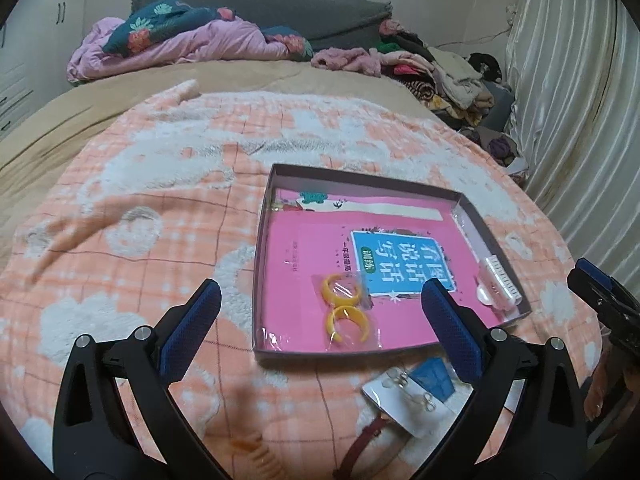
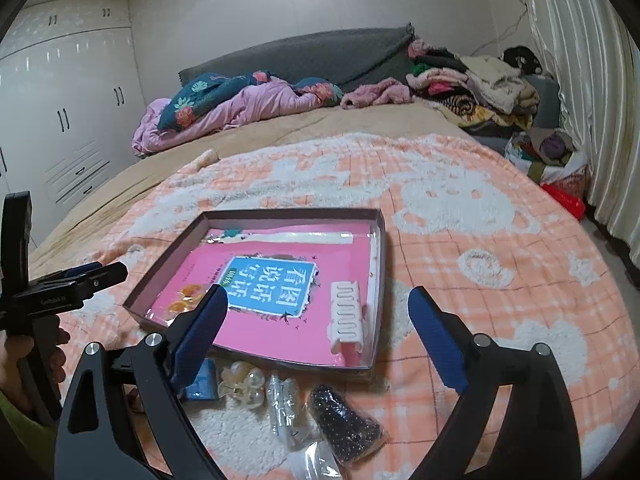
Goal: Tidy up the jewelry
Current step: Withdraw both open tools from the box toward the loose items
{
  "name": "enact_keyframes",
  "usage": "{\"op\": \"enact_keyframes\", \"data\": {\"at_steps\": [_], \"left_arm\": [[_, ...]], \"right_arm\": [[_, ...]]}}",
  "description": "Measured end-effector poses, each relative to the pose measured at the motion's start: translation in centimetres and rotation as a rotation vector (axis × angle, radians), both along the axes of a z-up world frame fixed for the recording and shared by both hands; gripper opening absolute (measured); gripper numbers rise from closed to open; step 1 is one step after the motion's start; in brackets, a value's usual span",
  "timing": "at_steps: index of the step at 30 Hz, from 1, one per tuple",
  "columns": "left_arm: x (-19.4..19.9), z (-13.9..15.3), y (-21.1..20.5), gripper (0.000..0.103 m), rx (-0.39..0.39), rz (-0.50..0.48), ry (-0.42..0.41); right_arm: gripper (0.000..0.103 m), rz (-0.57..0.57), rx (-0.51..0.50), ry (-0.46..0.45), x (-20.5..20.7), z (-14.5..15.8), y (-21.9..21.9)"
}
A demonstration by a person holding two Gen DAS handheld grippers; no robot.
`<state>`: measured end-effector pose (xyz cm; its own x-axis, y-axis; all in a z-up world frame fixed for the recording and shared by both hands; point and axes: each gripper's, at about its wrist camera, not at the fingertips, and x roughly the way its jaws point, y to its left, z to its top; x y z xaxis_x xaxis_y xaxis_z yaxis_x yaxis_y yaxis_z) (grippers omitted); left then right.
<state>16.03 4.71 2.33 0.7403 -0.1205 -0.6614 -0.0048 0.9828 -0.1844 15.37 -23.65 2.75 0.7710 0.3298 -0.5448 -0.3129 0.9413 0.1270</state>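
Pink-lined shallow box (image 1: pixel 360 352) sits on the bed's peach blanket (image 1: pixel 160 208); we see yellow rings (image 1: pixel 346 306) and a white clip (image 2: pixel 348 316) inside it. Bagged black beads (image 2: pixel 346 424), pearl piece (image 2: pixel 242 382), earring card (image 1: pixel 404 404) lie just outside. Left tongs (image 1: pixel 320 320) and right tongs (image 2: pixel 318 332) both gape apart, holding nothing.

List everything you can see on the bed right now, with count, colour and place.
box: one, dark shallow, on the orange-and-white blanket
book: one, pink, lining the box
yellow rings: two, bagged, in the box
hair clip: one, pale pink, in the box
pearl clip: one, cream, before the box
bead bag: one, black, before the box
earring card: one, white, before the box
left gripper: open
right gripper: open
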Motion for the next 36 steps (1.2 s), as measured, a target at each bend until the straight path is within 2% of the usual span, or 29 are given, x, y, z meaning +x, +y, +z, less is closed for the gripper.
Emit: {"op": "enact_keyframes", "data": {"at_steps": [4,6,22,36], "left_arm": [[-1.2,1.1,0.0,0.094,0.0,0.009,-0.021],[-1.7,1.4,0.0,0.094,-0.001,0.011,-0.029],[-6.4,3.5,0.7,0.094,-0.011,0.062,-0.067],[-9.8,4.4,0.7,0.094,0.01,0.061,-0.077]], "right_arm": [[0.093,0.015,0.006,-0.022,-1.0,1.1,0.0],[0.097,0.016,0.003,-0.034,-1.6,1.6,0.1],[0.098,0.045,0.015,-0.107,-5.9,5.0,-1.0],[0.098,0.083,-0.021,-0.125,-8.9,5.3,-1.3]]}}
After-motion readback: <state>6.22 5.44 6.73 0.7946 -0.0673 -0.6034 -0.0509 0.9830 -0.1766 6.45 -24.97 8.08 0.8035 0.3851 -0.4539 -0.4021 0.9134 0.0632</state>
